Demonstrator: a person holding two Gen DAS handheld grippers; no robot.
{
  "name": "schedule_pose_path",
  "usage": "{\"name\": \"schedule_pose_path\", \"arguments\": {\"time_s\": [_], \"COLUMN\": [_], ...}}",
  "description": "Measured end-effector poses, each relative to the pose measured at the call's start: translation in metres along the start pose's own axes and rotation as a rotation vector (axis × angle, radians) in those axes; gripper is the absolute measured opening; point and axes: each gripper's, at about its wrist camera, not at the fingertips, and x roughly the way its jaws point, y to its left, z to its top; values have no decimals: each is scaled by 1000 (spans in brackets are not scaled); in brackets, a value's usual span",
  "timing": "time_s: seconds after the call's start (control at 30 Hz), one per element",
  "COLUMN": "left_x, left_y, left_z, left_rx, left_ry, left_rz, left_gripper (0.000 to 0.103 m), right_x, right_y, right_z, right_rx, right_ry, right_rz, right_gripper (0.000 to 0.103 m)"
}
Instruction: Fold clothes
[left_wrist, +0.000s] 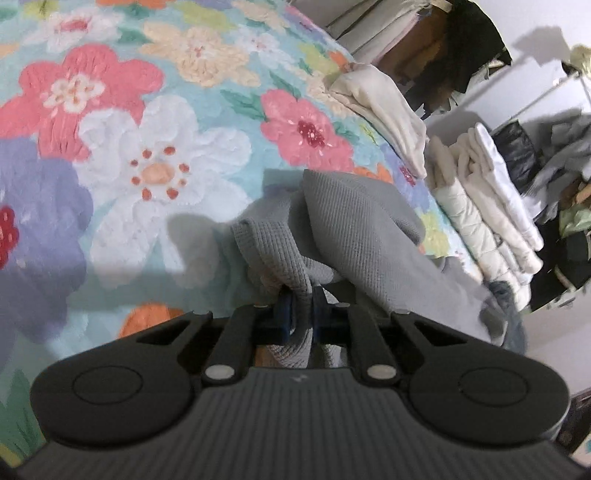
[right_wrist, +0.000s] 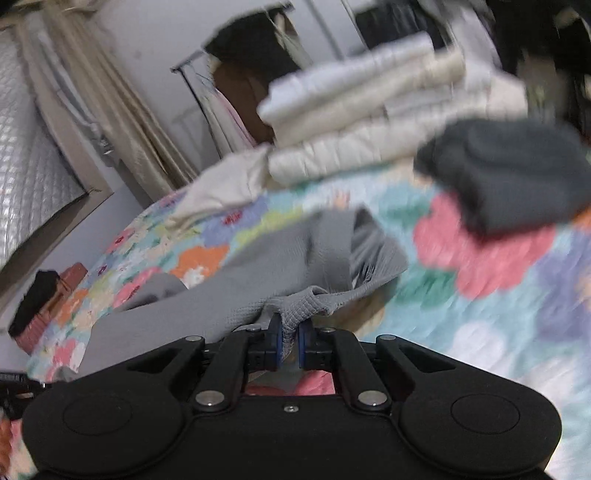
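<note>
A grey waffle-knit garment hangs above the floral bedspread. My left gripper is shut on a bunched edge of it, with cloth pinched between the blue pads. In the right wrist view the same grey garment stretches away to the left over the bed. My right gripper is shut on another edge of it, a fold caught between its blue pads. The garment is lifted and drapes between both grippers.
A stack of folded white and cream clothes lies at the bed's far edge, also in the right wrist view. A dark grey folded garment sits on the bedspread. A cream cloth lies nearby. A clothes rack stands behind.
</note>
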Motion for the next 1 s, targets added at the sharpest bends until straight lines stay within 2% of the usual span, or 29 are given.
{"name": "schedule_pose_path", "arguments": {"time_s": [0.13, 0.3, 0.37, 0.5, 0.57, 0.67, 0.83, 0.9, 1.0], "left_x": [-10, -24, -25, -23, -27, -39, -66, -77, -98], "left_y": [-2, 1, 3, 2, 1, 6, 28, 25, 11], "left_z": [1, 7, 9, 9, 10, 22, 44, 42, 37], "left_rx": [-11, -15, -1, 47, 72, 91, 16, 13, 35], "left_ry": [-32, -105, -100, -109, -140, -233, -327, -358, -426], "left_rz": [-31, -14, 16, 122, 144, 233, 240, 221, 150], "left_gripper": [6, 6, 6, 6, 6, 6, 4, 4, 4], "right_x": [-44, -71, -79, -95, -103, -97, -95, -103, -118], "right_y": [-9, -25, -28, -31, -36, -42, -48, -40, -33], "right_z": [15, 34, 37, 35, 31, 30, 41, 51, 71], "right_rx": [-22, -38, -48, -97, -121, -181, -224, -254, -232], "right_ry": [-80, -149, -163, -169, -155, -92, -90, -117, -140], "right_rz": [-70, -150, -179, -264, -308, -378, -383, -366, -312], "right_gripper": [7, 7, 7, 7, 7, 7, 6, 6, 6]}}
